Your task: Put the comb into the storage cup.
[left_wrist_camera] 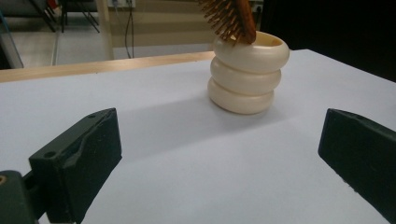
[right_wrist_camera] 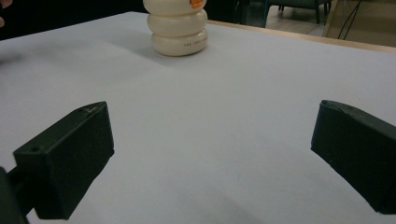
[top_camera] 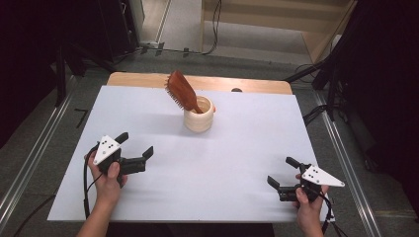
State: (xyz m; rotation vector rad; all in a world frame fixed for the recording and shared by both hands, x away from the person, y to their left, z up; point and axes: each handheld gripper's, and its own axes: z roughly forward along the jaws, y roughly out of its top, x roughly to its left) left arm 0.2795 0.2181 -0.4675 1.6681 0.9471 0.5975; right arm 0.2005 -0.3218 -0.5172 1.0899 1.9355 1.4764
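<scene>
Hairbrush (top_camera: 181, 91): stands handle-down in the cream ringed holder (top_camera: 199, 117), bristle head tilted toward the counter's far-left corner.
Holder: near the middle of the counter's (top_camera: 247, 148) far edge.
Left tongs (top_camera: 135, 143): wide apart, holding nothing, near the left edge.
Right tongs (top_camera: 280, 171): wide apart, holding nothing, by the near-right corner.

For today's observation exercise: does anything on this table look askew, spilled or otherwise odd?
Only one thing: the wooden hairbrush stands handle-down in the cream ribbed cup, its bristled head leaning out over the rim to the left. Nothing looks spilled or damaged on the white table.
</scene>
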